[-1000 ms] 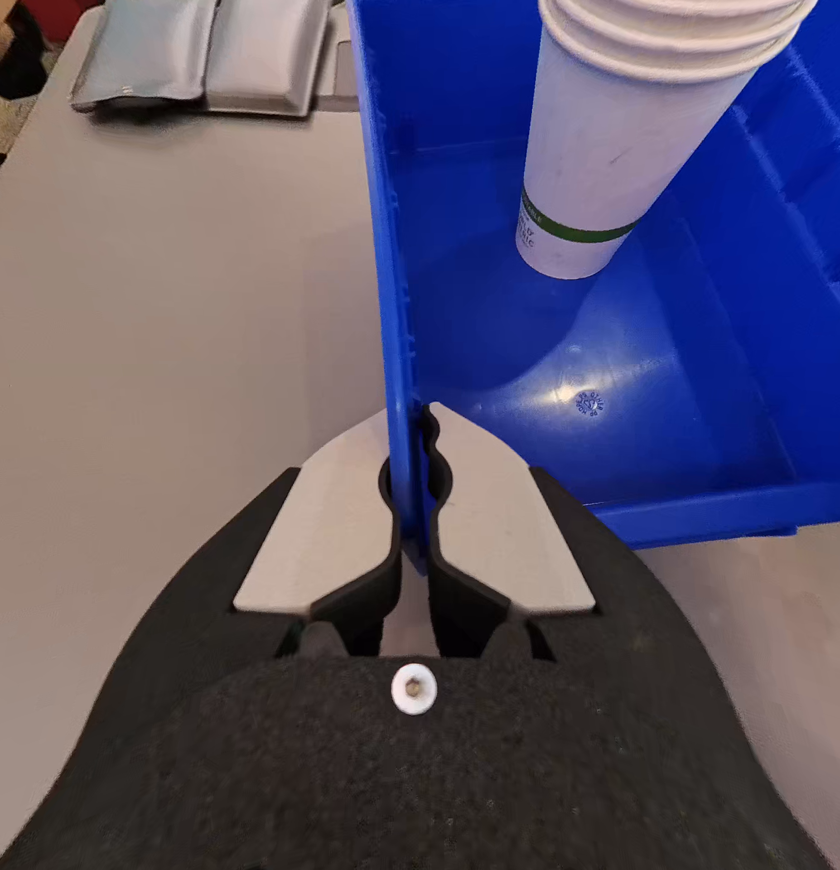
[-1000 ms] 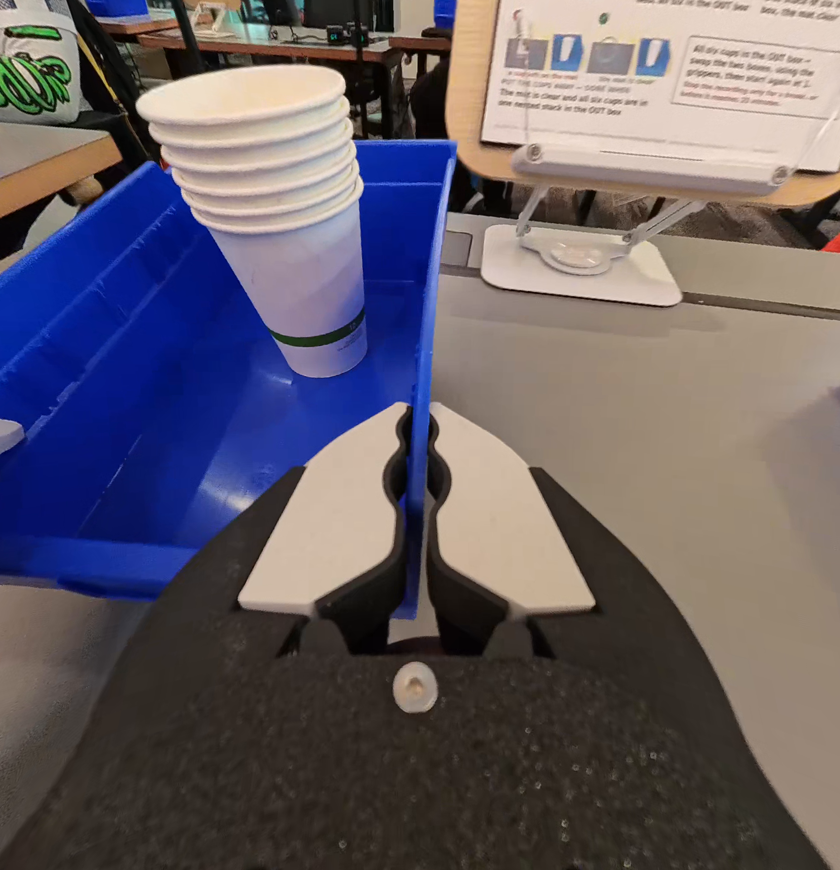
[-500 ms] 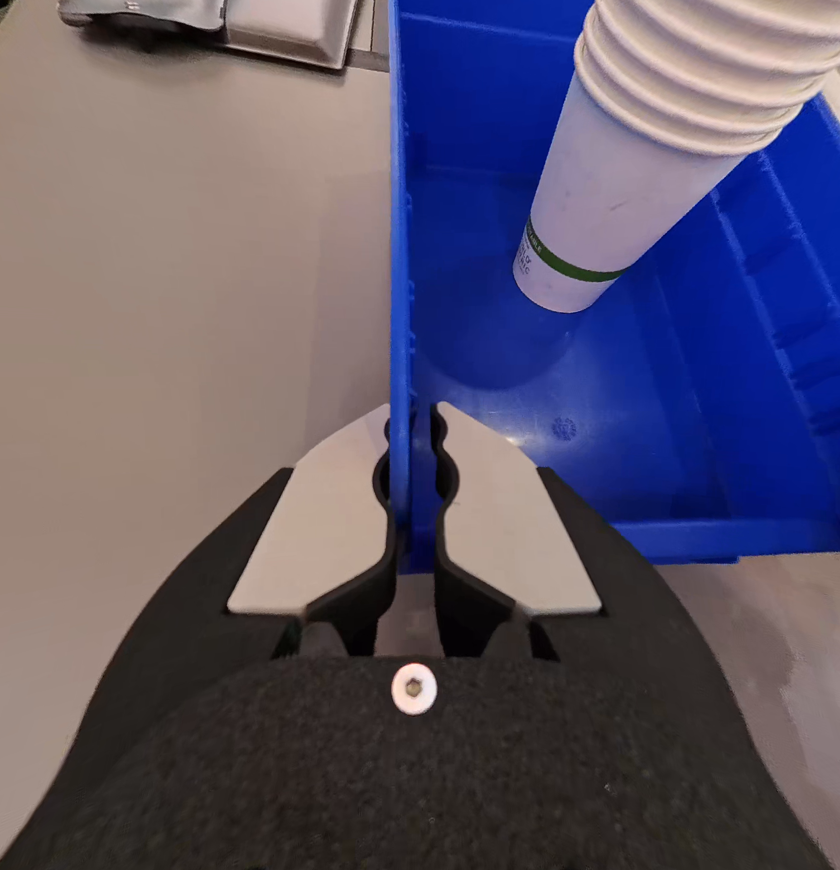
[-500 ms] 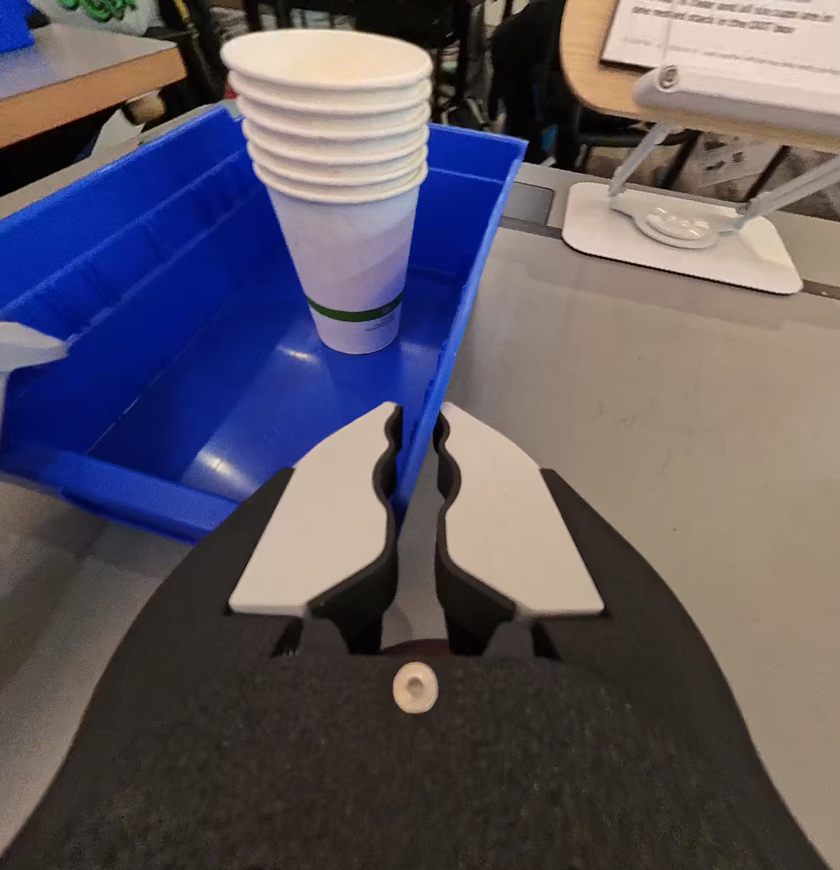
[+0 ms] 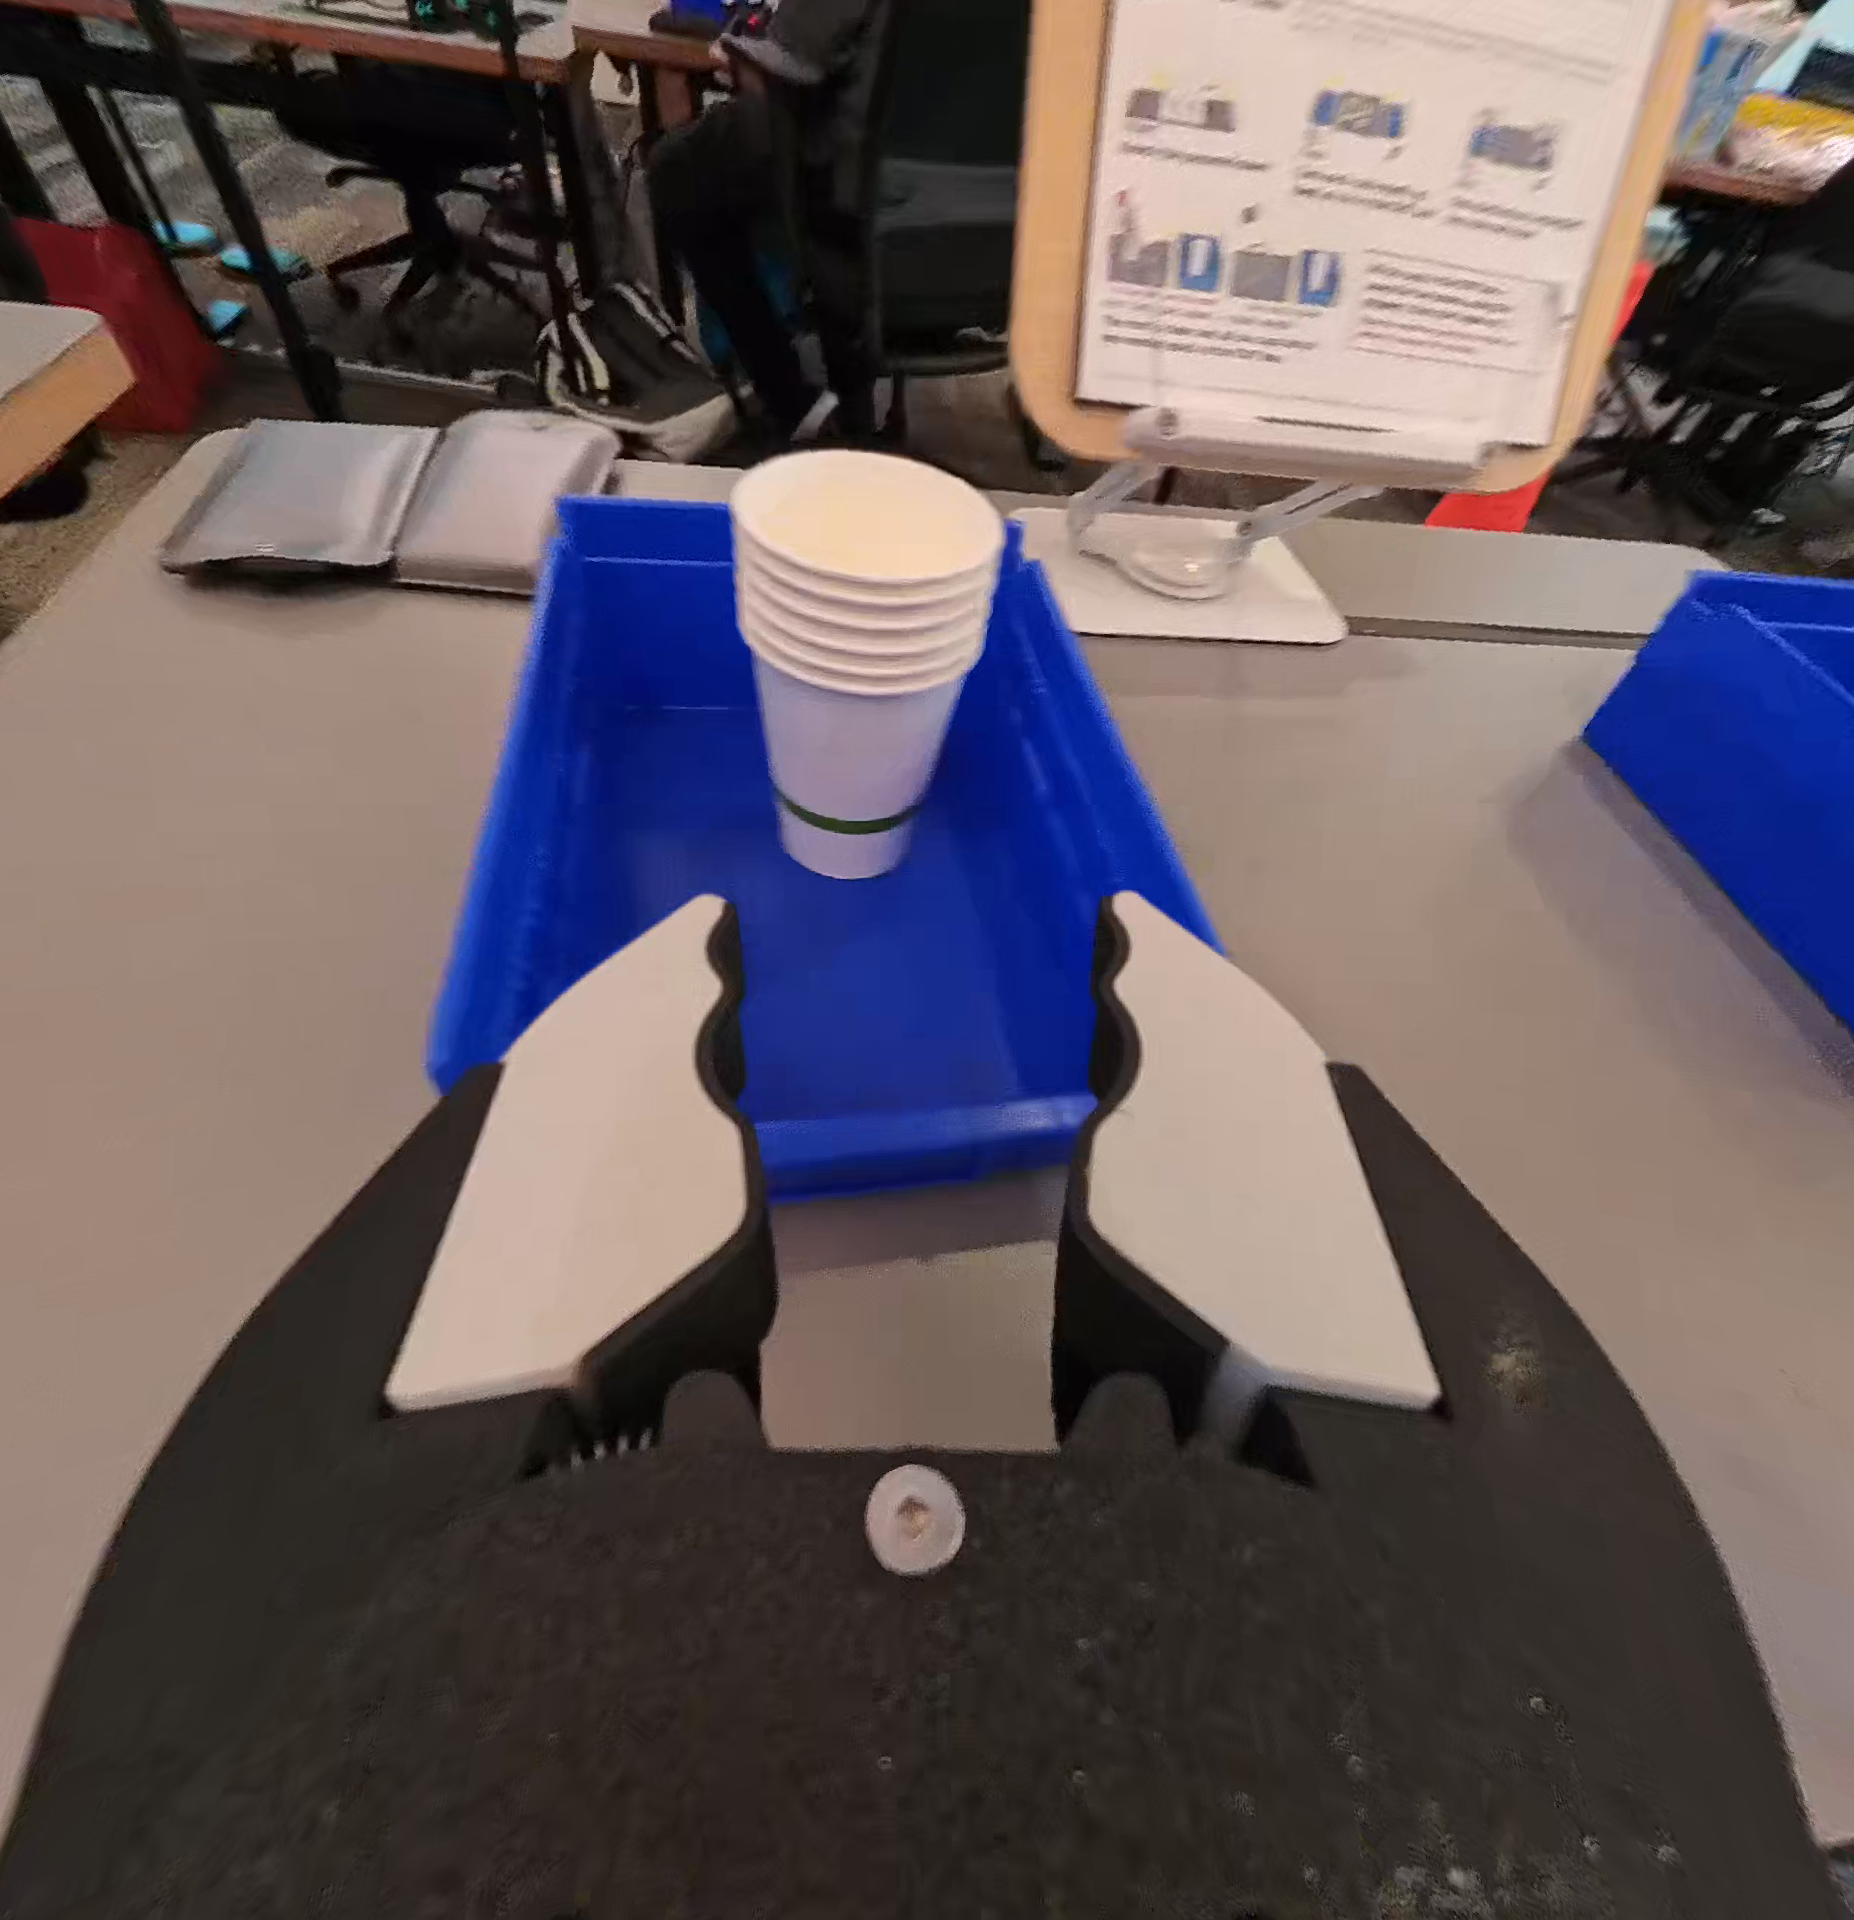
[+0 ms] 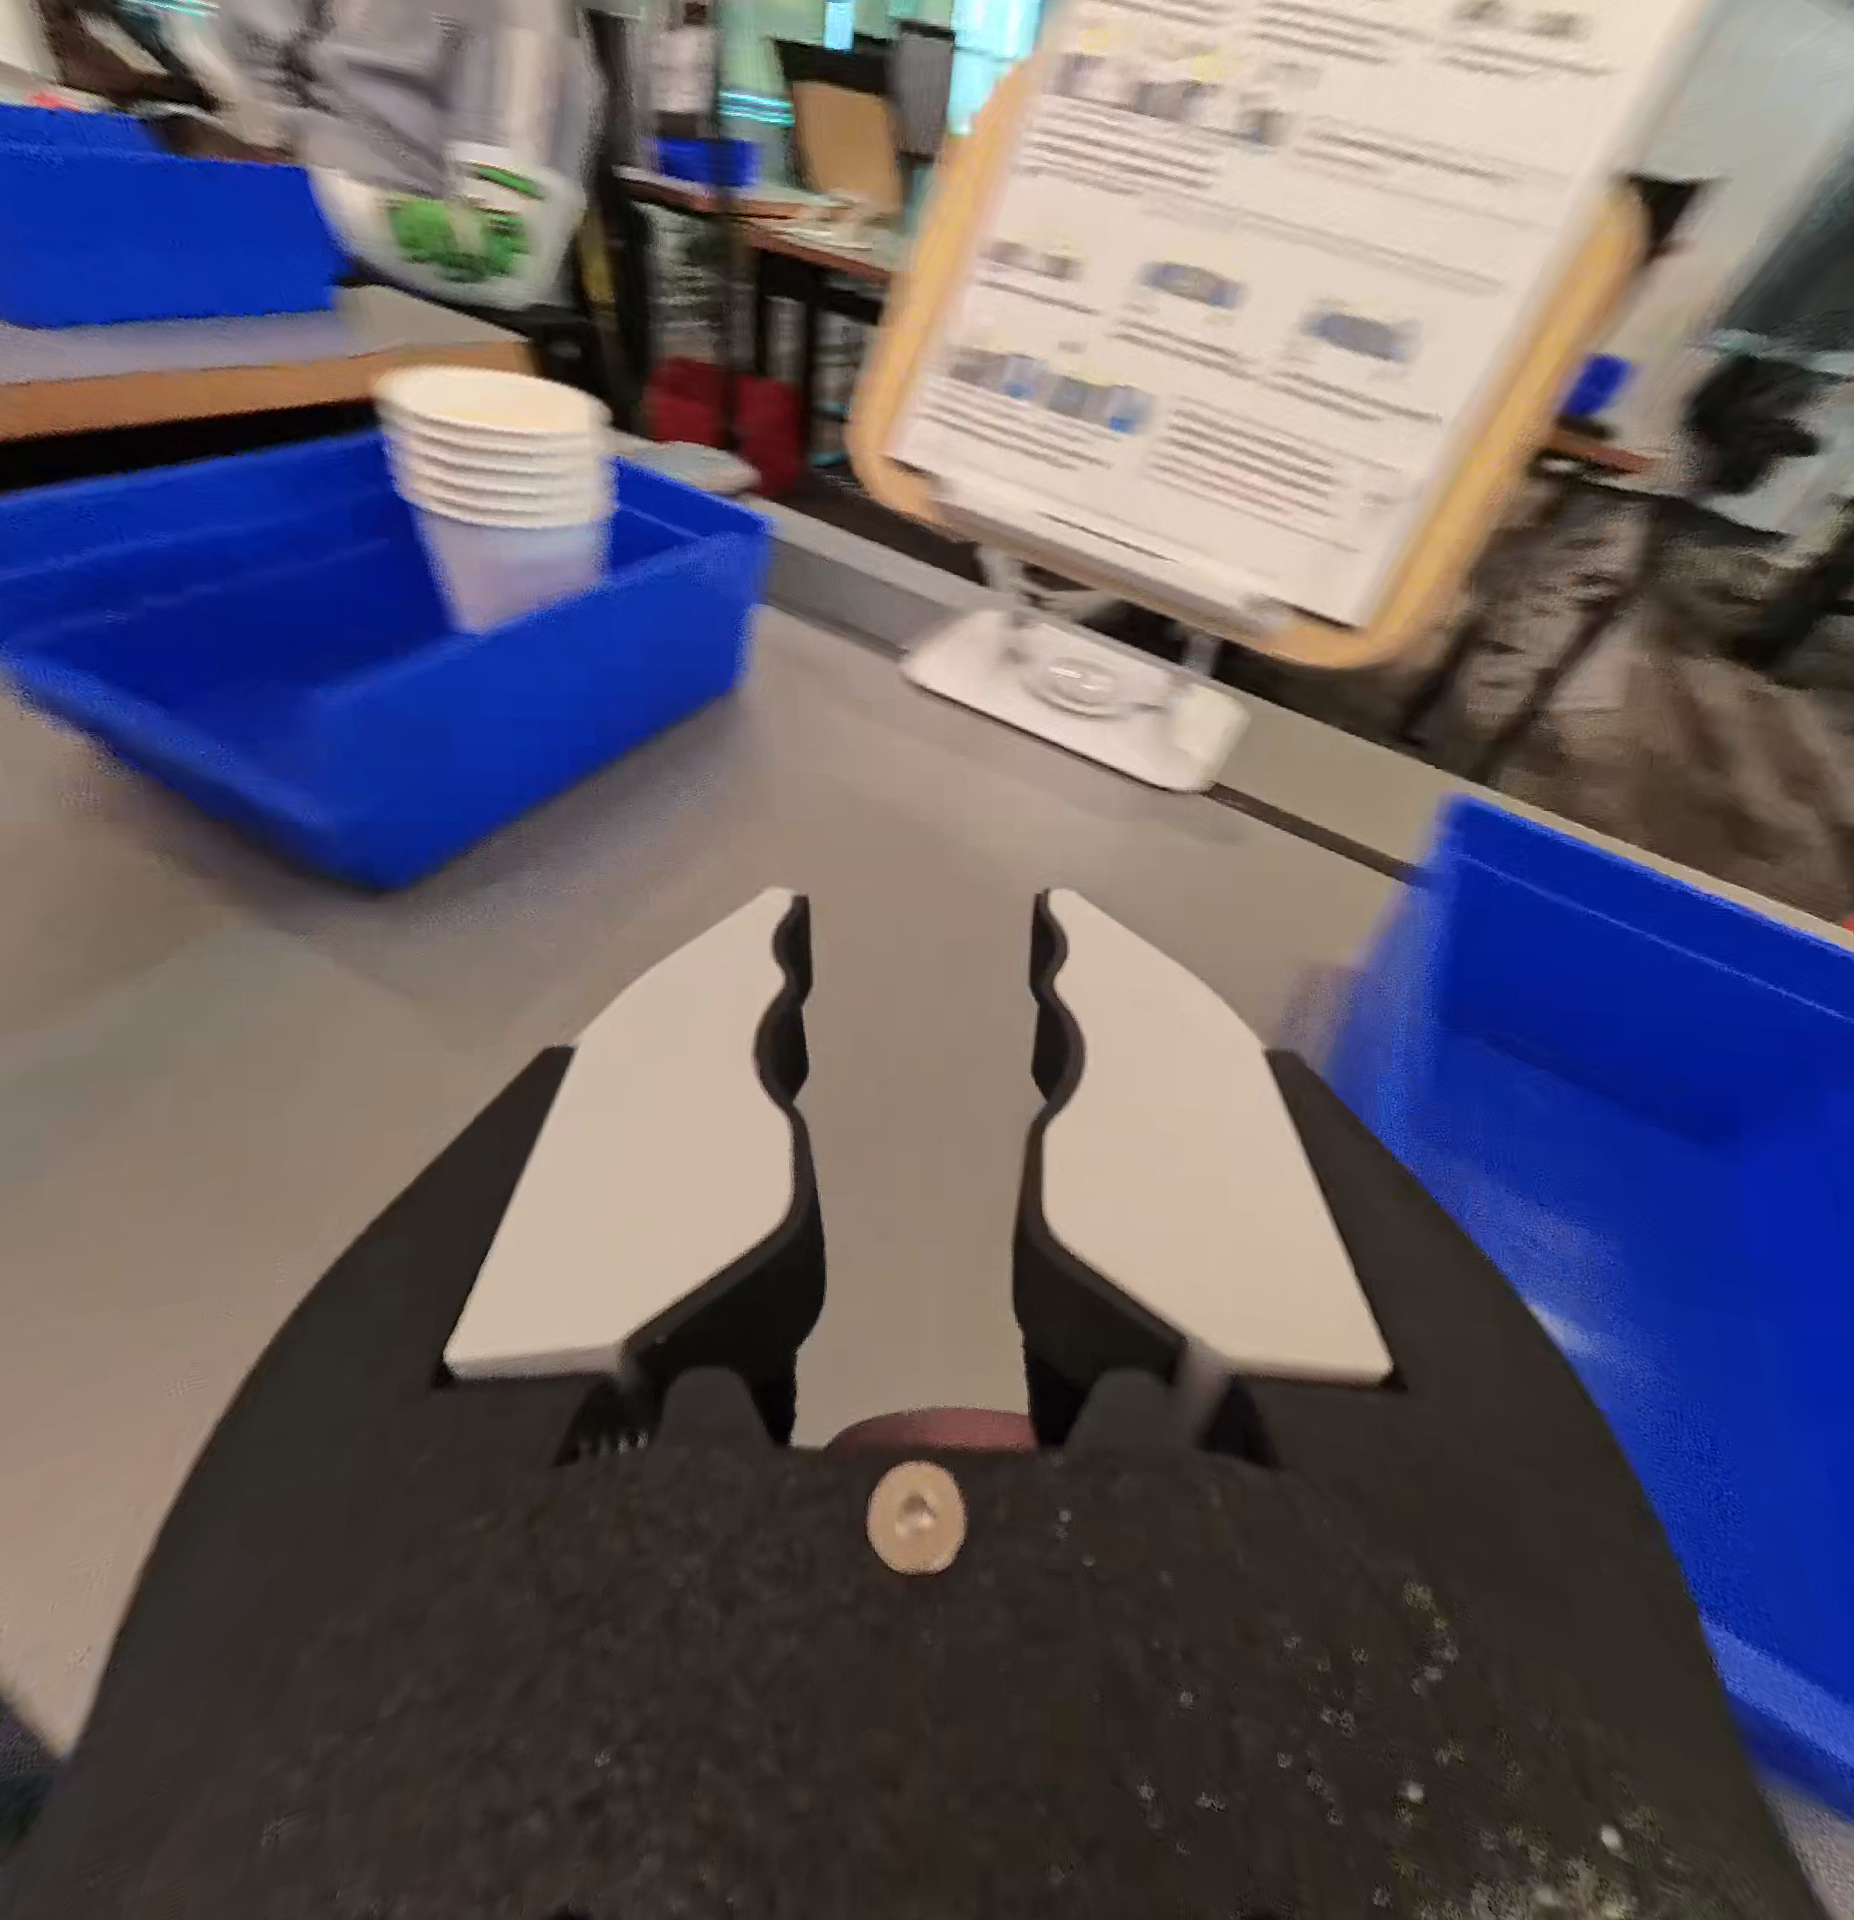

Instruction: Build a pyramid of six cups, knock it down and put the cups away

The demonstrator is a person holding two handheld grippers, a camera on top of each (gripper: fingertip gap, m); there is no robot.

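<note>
Cup stack [image 5: 866,665] stands upright in blue bin [image 5: 507,831] at 12 o'clock of left gripper [image 5: 912,925], wide, empty; right gripper [image 6: 915,914] narrower, empty, stack at its 10 o'clock.

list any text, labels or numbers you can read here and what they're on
Nothing here can be read out; these things bear print:
printed sheet on the wooden stand: lines of text and small pictures, too blurred to read in either view.
stack of cups: a green band on the bottom cup, no legible words.
white bag in the background: a green graphic, smeared by motion blur.
</note>
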